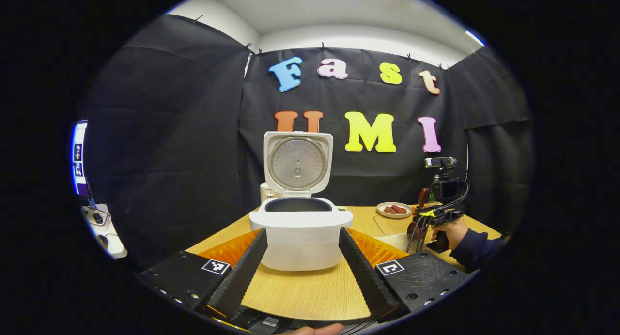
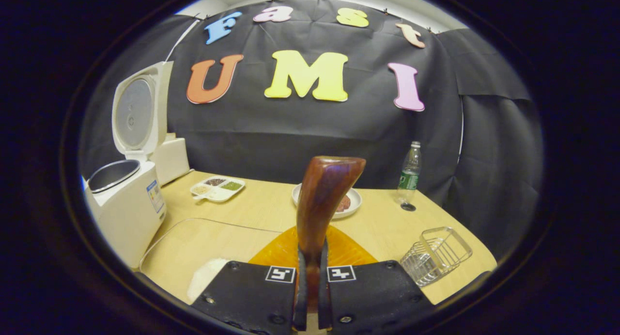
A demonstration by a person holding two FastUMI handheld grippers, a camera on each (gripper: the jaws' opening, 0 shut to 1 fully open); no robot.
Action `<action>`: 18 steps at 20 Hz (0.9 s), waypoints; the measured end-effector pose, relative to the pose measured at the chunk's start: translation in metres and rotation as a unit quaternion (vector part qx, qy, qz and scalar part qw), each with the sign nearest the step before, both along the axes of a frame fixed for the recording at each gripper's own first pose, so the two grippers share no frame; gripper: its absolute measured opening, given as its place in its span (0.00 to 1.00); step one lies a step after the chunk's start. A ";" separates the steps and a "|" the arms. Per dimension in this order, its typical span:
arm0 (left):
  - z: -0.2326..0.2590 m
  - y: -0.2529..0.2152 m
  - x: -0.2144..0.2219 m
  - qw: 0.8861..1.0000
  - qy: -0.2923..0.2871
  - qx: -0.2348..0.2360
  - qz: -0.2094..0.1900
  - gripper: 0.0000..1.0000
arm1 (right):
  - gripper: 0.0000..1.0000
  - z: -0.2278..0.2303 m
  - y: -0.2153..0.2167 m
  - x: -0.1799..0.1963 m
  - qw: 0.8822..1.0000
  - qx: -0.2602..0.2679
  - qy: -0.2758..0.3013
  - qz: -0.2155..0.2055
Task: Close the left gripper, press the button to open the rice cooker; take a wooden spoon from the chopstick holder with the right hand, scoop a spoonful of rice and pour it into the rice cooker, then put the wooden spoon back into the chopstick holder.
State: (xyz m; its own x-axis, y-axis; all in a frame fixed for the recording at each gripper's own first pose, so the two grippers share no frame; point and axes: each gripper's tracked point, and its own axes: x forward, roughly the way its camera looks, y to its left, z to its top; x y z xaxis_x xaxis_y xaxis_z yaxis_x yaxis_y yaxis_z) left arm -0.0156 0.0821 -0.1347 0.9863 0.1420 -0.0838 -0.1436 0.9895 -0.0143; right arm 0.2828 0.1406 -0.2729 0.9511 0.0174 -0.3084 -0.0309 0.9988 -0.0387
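Observation:
The white rice cooker (image 1: 300,238) stands on the wooden table with its lid (image 1: 298,163) raised and the dark inner pot showing. My left gripper (image 1: 302,234) is open, its fingers spread to either side of the cooker and short of it. My right gripper (image 2: 312,251) is shut on the handle of a brown wooden spoon (image 2: 324,194), which stands upright. In the right gripper view the open cooker (image 2: 127,204) is at the far left, a white heap of rice (image 2: 207,276) lies low on the left, and the wire chopstick holder (image 2: 436,255) sits at the right. A hand holds the right gripper (image 1: 438,214) to the cooker's right.
An orange mat (image 2: 341,250) lies under the right gripper. A plate with brown food (image 2: 356,199), a divided white tray (image 2: 218,187) and a plastic bottle (image 2: 410,173) stand toward the back. A white box (image 2: 169,160) stands behind the cooker.

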 end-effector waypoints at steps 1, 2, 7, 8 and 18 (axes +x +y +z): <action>-0.001 -0.001 0.001 1.000 0.003 -0.001 -0.002 0.94 | 0.11 -0.002 0.008 -0.002 1.000 0.007 0.003 0.009; -0.001 -0.003 0.003 1.000 0.005 0.000 -0.003 0.94 | 0.11 -0.002 0.014 -0.004 1.000 0.012 0.002 0.016; -0.005 -0.011 0.006 1.000 0.012 0.015 -0.013 0.94 | 0.11 -0.003 0.057 -0.012 0.996 0.043 0.012 0.072; -0.005 -0.011 0.008 1.000 0.014 0.016 -0.011 0.94 | 0.11 -0.002 0.067 -0.015 0.995 0.050 0.016 0.088; -0.006 -0.011 0.008 1.000 0.024 0.005 -0.007 0.94 | 0.11 -0.013 0.129 -0.049 0.957 0.092 0.135 0.239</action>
State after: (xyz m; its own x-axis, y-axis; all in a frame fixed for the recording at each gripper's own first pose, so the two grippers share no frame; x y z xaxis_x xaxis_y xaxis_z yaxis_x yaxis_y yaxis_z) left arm -0.0075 0.0708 -0.1411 0.9833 0.1283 -0.1293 -0.1291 0.9916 0.0024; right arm 0.2334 0.2696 -0.2856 0.7067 0.5091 -0.4913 -0.4704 0.8568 0.2113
